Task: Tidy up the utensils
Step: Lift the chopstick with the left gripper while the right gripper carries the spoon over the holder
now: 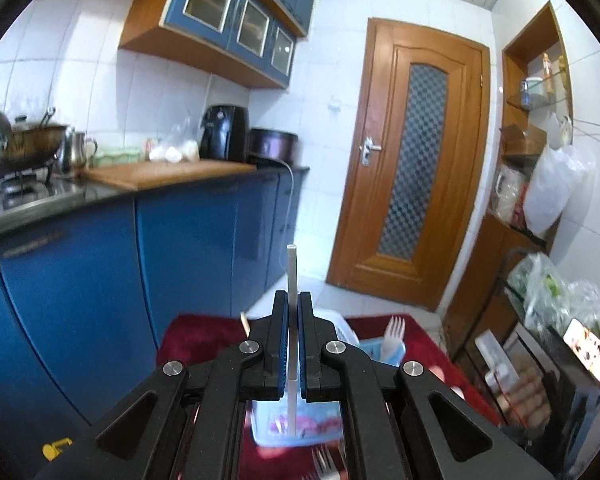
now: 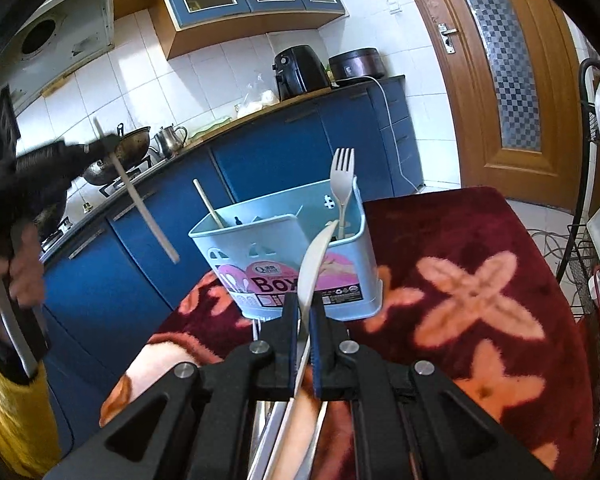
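text we read: "Box" | on: front label of the light-blue utensil holder [image 2: 284,256] | smaller print: we cannot read

A pale blue plastic utensil box [image 2: 284,256] bears a pink print with dark lettering. It stands on a dark red plush cloth [image 2: 480,240] patterned with salmon-pink flowers. A white plastic fork [image 2: 342,178] stands inside. Behind, glossy blue cabinet doors [image 1: 188,240] run under a black countertop [image 1: 100,196].
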`<move>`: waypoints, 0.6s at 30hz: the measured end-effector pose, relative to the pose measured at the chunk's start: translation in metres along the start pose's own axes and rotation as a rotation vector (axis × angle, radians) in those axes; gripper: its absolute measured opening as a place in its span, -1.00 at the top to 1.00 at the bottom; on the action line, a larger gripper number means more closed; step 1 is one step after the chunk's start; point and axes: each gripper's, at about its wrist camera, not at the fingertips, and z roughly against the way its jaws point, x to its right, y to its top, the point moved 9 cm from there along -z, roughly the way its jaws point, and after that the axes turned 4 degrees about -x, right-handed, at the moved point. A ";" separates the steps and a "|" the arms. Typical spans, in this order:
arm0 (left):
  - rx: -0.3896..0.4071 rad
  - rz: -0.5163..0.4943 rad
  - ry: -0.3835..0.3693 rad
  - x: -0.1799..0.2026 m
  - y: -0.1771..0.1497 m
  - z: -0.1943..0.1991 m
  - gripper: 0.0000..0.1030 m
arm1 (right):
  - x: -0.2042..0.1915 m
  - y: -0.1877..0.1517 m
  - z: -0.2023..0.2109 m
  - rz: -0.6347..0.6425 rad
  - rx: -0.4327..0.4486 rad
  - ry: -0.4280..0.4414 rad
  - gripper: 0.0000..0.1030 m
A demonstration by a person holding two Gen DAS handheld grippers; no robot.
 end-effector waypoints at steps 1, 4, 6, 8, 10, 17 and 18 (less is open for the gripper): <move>0.011 -0.001 0.005 0.000 0.006 -0.001 0.93 | 0.002 0.002 0.000 0.002 0.006 -0.004 0.87; 0.030 -0.012 0.025 0.000 0.019 -0.009 0.93 | 0.004 0.007 0.002 0.011 0.025 -0.017 0.87; 0.030 -0.021 0.044 0.000 0.023 -0.020 0.93 | 0.007 0.012 0.003 0.016 0.040 -0.028 0.87; 0.026 -0.024 0.055 0.001 0.024 -0.030 0.93 | 0.009 0.018 0.004 0.020 0.058 -0.037 0.87; 0.022 -0.024 0.064 0.002 0.022 -0.040 0.93 | 0.009 0.023 0.004 0.028 0.073 -0.048 0.87; -0.019 -0.033 0.079 0.002 0.001 -0.073 0.93 | 0.012 0.064 0.002 0.101 0.179 -0.138 0.87; -0.025 -0.033 0.079 0.002 -0.002 -0.076 0.93 | 0.012 0.073 0.002 0.105 0.208 -0.146 0.87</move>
